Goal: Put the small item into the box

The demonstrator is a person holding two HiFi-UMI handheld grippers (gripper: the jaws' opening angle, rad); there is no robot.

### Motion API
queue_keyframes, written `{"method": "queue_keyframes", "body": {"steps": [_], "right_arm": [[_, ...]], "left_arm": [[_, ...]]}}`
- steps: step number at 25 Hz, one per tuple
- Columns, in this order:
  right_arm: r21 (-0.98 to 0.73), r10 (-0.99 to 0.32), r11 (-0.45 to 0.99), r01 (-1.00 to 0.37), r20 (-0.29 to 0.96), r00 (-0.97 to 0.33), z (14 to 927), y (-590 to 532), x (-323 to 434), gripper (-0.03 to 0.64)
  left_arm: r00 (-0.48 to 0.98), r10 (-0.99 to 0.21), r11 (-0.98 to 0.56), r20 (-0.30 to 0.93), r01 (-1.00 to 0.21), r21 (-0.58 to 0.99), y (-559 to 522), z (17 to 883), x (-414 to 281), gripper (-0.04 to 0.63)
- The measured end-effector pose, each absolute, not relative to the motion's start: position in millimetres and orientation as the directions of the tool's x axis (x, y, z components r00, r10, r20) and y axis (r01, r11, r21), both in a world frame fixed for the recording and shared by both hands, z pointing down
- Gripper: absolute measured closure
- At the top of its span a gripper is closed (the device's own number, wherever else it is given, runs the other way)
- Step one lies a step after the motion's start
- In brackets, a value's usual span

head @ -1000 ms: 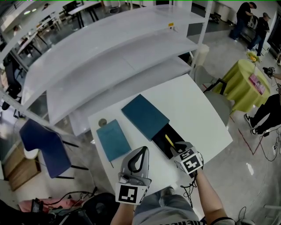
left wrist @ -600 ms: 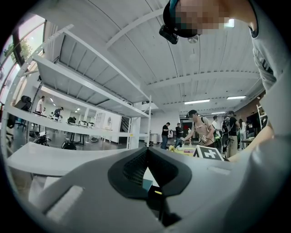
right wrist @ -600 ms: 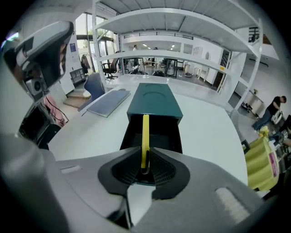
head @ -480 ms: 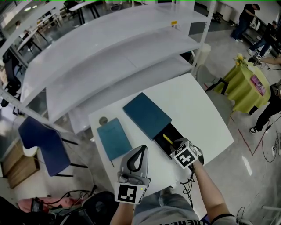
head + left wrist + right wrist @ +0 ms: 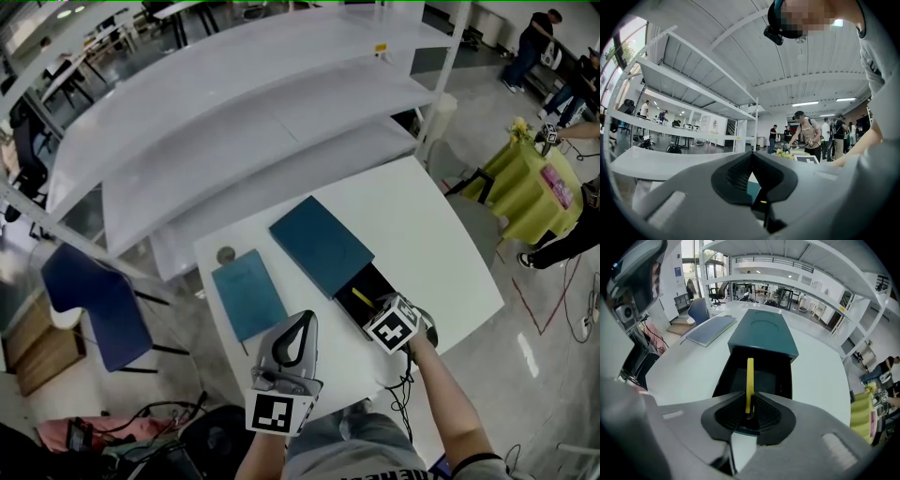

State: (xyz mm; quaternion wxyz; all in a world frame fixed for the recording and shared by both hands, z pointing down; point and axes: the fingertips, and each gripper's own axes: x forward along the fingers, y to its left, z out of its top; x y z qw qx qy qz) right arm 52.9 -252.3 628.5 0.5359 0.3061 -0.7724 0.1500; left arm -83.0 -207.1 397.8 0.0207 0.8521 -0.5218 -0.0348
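A teal sleeve box (image 5: 322,244) lies on the white table (image 5: 422,234) with its black drawer (image 5: 375,286) pulled out toward me. My right gripper (image 5: 377,309) points steeply down over the drawer's near end, shut on a thin yellow stick (image 5: 362,298). In the right gripper view the yellow stick (image 5: 749,380) stands up from between the pads (image 5: 764,414) over the black drawer (image 5: 761,378), with the teal sleeve box (image 5: 764,336) beyond. My left gripper (image 5: 302,323) hovers level at the table's near edge, shut and empty; its jaws meet in the left gripper view (image 5: 757,204).
A flat teal lid (image 5: 248,295) lies left of the box, with a small round disc (image 5: 225,254) behind it. White shelves (image 5: 262,112) rise behind the table. A blue chair (image 5: 89,300) is at left; a green-clothed table (image 5: 534,183) and people are at right.
My right gripper has sunk a little toward the drawer and rolled, still holding the yellow stick. The left gripper has stayed put.
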Motion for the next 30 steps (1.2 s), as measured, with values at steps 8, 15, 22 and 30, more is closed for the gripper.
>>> {"method": "queue_keyframes", "body": {"steps": [8, 15, 22, 30], "right_arm": [[0.122, -0.288, 0.792, -0.598, 0.939, -0.189, 642, -259, 50, 0.554], [0.119, -0.255, 0.815, -0.567, 0.952, -0.167, 650, -257, 46, 0.554], [0.113, -0.239, 0.822, -0.558, 0.958, -0.158, 657, -256, 45, 0.553], [0.111, -0.233, 0.826, -0.553, 0.96, -0.155, 661, -255, 43, 0.552]], "left_arm": [[0.444, -0.895, -0.446, -0.037, -0.891, 0.084, -208, 401, -88, 0.575], [0.437, -0.899, -0.438, -0.031, -0.895, 0.087, -207, 401, -92, 0.575], [0.43, -0.902, -0.431, -0.022, -0.9, 0.072, -209, 405, -97, 0.575], [0.43, -0.903, -0.429, -0.01, -0.899, 0.087, -210, 408, -98, 0.575]]}}
